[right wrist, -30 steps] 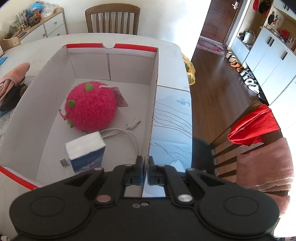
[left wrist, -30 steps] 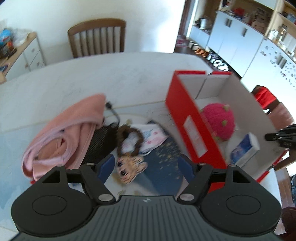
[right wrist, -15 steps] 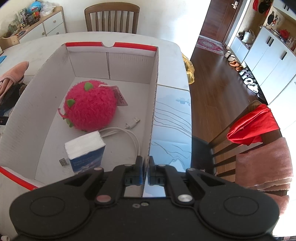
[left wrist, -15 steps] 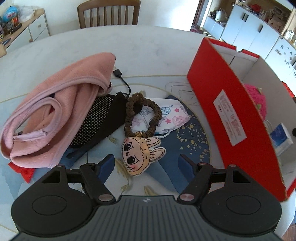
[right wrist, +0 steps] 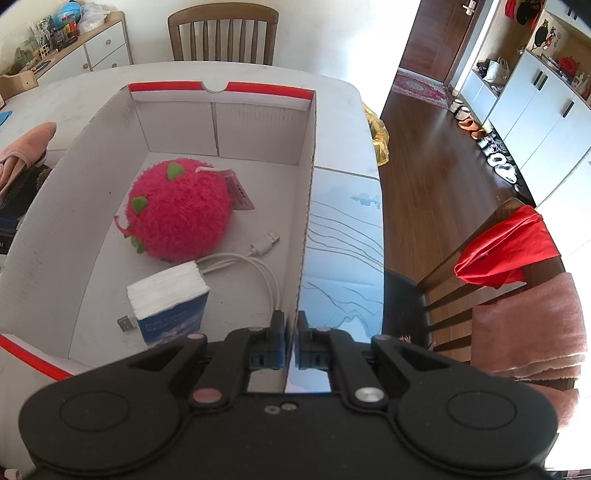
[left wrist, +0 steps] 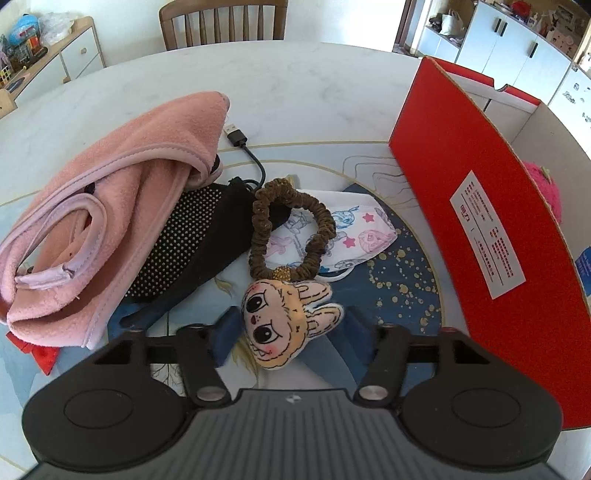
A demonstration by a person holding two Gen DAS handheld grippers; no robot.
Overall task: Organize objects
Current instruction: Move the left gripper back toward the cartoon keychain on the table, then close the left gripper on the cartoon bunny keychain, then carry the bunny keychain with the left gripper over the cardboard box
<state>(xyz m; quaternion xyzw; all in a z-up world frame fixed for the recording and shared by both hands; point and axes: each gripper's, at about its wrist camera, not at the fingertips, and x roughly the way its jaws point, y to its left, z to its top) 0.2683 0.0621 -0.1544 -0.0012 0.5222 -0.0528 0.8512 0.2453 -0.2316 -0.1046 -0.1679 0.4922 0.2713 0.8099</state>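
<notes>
Inside red-and-white cardboard box [right wrist: 74,184]: fuzzy pink plush ball [right wrist: 179,216], white tissue pack [right wrist: 168,301], coiled white USB cable [right wrist: 255,266]. Right gripper [right wrist: 291,334] clamped on box wall. Left gripper [left wrist: 291,328] closing around plush rabbit-face charm [left wrist: 288,325], pads not yet pressing.

A wooden chair [right wrist: 221,33] stands behind the table, and a red cloth [right wrist: 506,251] drapes another chair's back.

One box [right wrist: 308,206]; inside it: one plush ball [right wrist: 181,210], one tissue pack [right wrist: 168,299], one white cable [right wrist: 255,266]. Outside it: one scrunchie [left wrist: 291,229], one mask [left wrist: 354,229].
</notes>
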